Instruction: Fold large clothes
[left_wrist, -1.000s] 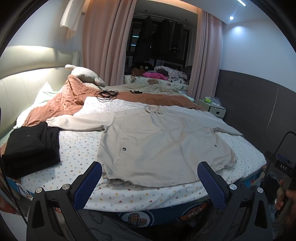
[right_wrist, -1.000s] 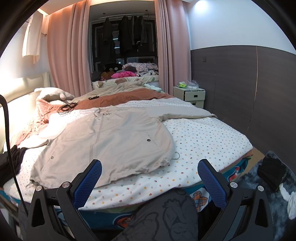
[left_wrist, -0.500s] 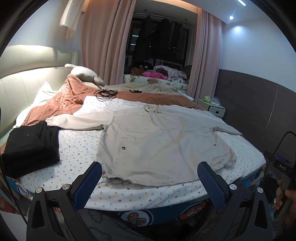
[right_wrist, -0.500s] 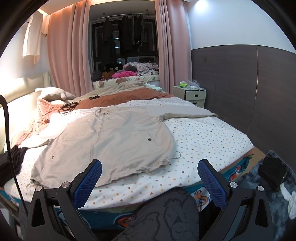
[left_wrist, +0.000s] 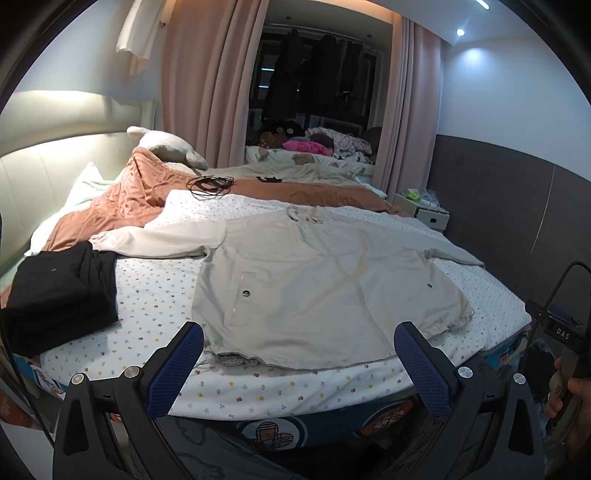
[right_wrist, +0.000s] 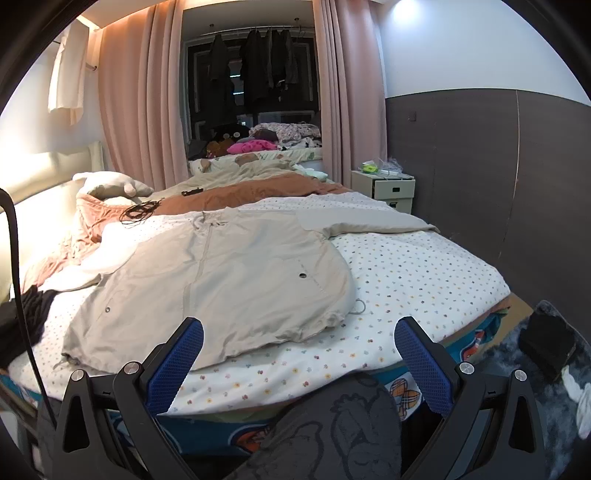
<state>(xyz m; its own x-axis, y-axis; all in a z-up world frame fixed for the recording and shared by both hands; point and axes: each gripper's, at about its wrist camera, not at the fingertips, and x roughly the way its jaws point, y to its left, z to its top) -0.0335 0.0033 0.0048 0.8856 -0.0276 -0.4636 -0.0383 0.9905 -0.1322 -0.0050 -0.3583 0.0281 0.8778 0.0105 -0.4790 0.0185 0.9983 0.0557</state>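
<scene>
Left wrist view: left gripper (left_wrist: 298, 363), jaws spread and empty, short of the hem of the beige jacket (left_wrist: 314, 284) lying flat on the bed (left_wrist: 155, 295).
Right wrist view: right gripper (right_wrist: 298, 360), jaws spread, empty.
Handling: soft, light, probably limp; likely best pinched at the hem corners (right_wrist: 334, 317).

We see very little change across this second. In the left wrist view the beige jacket (left_wrist: 314, 280) on the bed (left_wrist: 155, 295) sits slightly lower and nearer than a second ago, its hem closer to the left gripper (left_wrist: 298, 356). In the right wrist view the jacket and bed have likewise drifted slightly nearer the right gripper (right_wrist: 298, 352).
</scene>
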